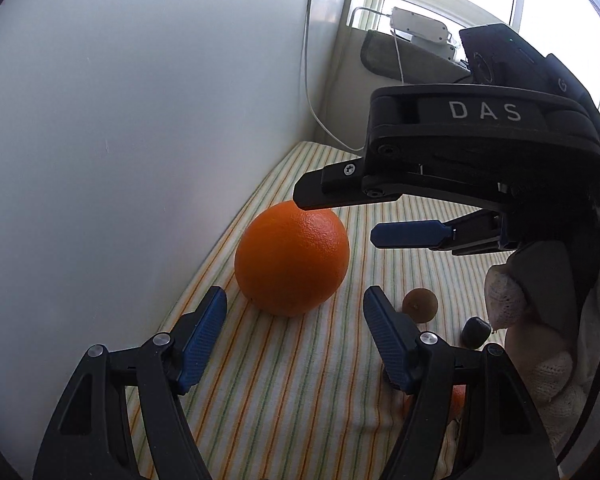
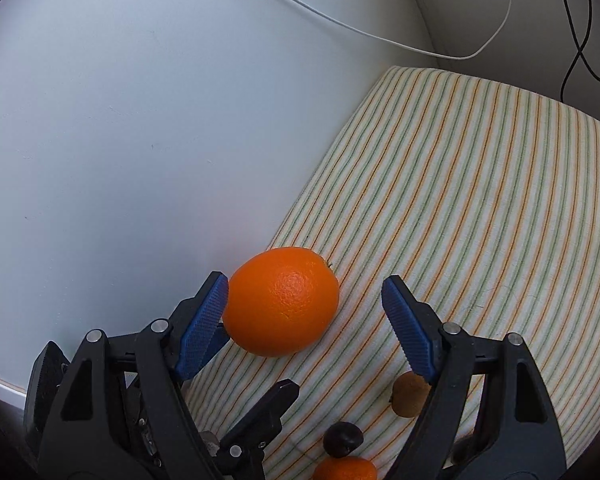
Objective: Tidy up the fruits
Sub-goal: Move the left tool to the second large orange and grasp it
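A large orange (image 1: pixel 292 258) lies on the striped cloth (image 1: pixel 300 380) close to the white wall. My left gripper (image 1: pixel 296 332) is open just short of it, with nothing between its blue pads. My right gripper (image 1: pixel 336 218) comes in from the right, held by a gloved hand (image 1: pixel 540 320); its upper finger lies across the top of the orange. In the right wrist view the orange (image 2: pixel 282 300) sits between the open jaws of the right gripper (image 2: pixel 304 320), near the left pad and well apart from the right pad. One finger (image 2: pixel 268 408) of the left gripper shows below.
A brown kiwi (image 1: pixel 420 305), a dark small fruit (image 1: pixel 475 332) and a small orange fruit (image 2: pixel 344 470) lie to the right of the big orange. The white wall (image 1: pixel 120 160) borders the cloth on the left. A white cable (image 2: pixel 380 36) hangs at the back, with a window sill beyond.
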`<action>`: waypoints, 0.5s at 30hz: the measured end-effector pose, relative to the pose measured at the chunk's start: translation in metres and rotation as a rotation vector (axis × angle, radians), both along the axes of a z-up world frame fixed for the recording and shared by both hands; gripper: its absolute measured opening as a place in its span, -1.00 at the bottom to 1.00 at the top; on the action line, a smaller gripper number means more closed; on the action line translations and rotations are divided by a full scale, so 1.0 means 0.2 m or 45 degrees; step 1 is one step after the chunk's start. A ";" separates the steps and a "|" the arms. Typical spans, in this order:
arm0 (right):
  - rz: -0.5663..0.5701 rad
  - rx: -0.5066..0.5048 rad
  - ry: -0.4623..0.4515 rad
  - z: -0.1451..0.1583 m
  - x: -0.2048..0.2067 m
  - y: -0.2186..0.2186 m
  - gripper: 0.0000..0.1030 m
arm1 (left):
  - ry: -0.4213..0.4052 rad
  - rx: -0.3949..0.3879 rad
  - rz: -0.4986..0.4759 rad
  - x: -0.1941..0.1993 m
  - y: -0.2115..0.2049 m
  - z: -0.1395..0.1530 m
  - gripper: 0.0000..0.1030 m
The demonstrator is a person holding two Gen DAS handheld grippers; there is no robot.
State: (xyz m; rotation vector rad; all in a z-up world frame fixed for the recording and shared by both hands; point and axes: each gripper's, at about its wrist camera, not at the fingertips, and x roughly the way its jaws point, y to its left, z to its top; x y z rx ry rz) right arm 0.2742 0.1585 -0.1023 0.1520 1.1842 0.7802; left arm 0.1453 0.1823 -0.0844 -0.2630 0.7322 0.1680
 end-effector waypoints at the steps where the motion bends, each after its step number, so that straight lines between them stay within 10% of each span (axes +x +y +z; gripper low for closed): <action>1: -0.002 -0.002 0.005 -0.01 0.00 0.01 0.60 | 0.001 0.004 0.002 0.00 0.00 0.00 0.37; 15: -0.010 0.142 0.203 -0.16 0.10 0.10 0.29 | 0.015 -0.091 0.018 0.01 0.08 -0.05 0.33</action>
